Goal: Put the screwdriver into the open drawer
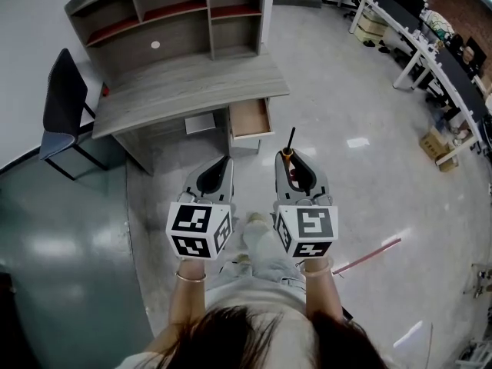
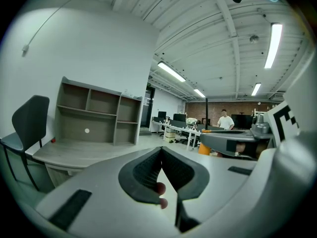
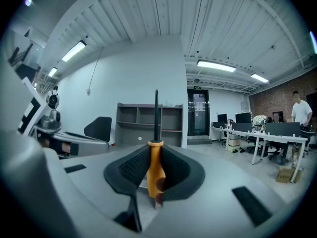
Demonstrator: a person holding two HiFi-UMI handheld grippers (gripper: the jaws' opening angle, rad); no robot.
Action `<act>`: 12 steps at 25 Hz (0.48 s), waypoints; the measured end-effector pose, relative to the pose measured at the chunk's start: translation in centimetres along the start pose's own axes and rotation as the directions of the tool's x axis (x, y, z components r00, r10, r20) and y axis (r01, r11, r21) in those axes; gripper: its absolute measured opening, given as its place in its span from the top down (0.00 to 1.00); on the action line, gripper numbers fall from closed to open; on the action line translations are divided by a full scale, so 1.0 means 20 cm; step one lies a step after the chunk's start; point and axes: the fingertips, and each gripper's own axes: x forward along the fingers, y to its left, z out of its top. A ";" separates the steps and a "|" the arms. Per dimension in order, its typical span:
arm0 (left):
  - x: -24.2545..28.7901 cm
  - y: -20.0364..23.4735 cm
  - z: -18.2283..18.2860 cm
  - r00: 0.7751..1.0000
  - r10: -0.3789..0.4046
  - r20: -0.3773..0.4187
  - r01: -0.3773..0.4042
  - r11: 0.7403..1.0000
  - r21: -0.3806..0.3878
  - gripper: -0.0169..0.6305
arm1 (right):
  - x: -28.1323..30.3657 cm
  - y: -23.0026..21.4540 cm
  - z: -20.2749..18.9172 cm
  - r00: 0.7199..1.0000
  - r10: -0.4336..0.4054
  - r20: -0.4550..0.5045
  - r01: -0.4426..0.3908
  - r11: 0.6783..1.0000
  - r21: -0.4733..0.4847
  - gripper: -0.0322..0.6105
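The right gripper (image 3: 156,148) is clenching its jaws on the orange handle of the screwdriver (image 3: 155,168). The tool is standing straight between the two dark ribbed pads, with its thin black shaft reaching out well past the jaw tips. In the head view the shaft is pointing forward from this gripper. The open drawer (image 1: 251,119) is lying ahead of the shaft's tip and a little to its left, clearly apart from it. The drawer is pulled out from under the grey desk (image 1: 192,83) and is showing a bare wooden inside. The left gripper (image 2: 161,149) is hanging just beside the right one at about the same height. Its jaws are meeting at their tips and are gripping nothing. A grey shelf unit (image 1: 169,14) is standing on the back of the desk, beyond both grippers. A dark chair (image 1: 65,102) is sitting far out to the left of the left gripper, beside the desk's end. A thin pink rod (image 1: 369,256) is lying on the pale glossy floor (image 1: 354,175), to the right of the right gripper and nearer the person's body. Rows of white desks (image 1: 419,48) are running along the far right, and the left gripper view is showing a person (image 2: 225,119) standing among them in the distance.
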 end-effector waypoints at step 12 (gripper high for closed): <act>0.29 0.16 0.05 0.999 0.037 -0.010 -0.037 0.999 -0.002 0.95 | 0.32 -0.13 -0.04 1.000 0.022 -0.021 -0.022 1.000 0.004 0.82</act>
